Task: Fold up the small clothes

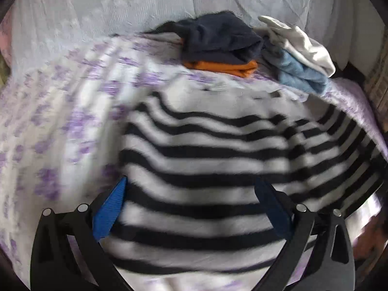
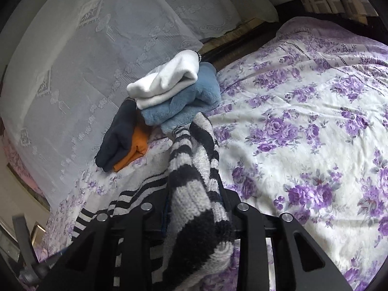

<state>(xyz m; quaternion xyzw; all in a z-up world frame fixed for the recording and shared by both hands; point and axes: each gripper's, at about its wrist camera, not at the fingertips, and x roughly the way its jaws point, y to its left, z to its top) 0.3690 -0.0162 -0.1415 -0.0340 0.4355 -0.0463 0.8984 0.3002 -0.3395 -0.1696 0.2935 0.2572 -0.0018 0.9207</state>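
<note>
A black-and-white striped knit sweater (image 1: 208, 160) lies spread on the floral bed sheet (image 1: 48, 133), blurred by motion. My left gripper (image 1: 194, 208) is open, its blue-padded fingers (image 1: 109, 213) wide apart just above the sweater. My right gripper (image 2: 194, 203) is shut on a bunched part of the striped sweater (image 2: 194, 181), which drapes over its jaws and hangs toward the camera.
Folded clothes sit at the bed's far side: a navy piece on an orange one (image 1: 218, 46) (image 2: 123, 138), and a white piece on a fluffy blue one (image 1: 300, 55) (image 2: 174, 94). A pale lace-covered pillow (image 2: 84, 72) lies behind them. The purple-flowered sheet (image 2: 303, 133) stretches to the right.
</note>
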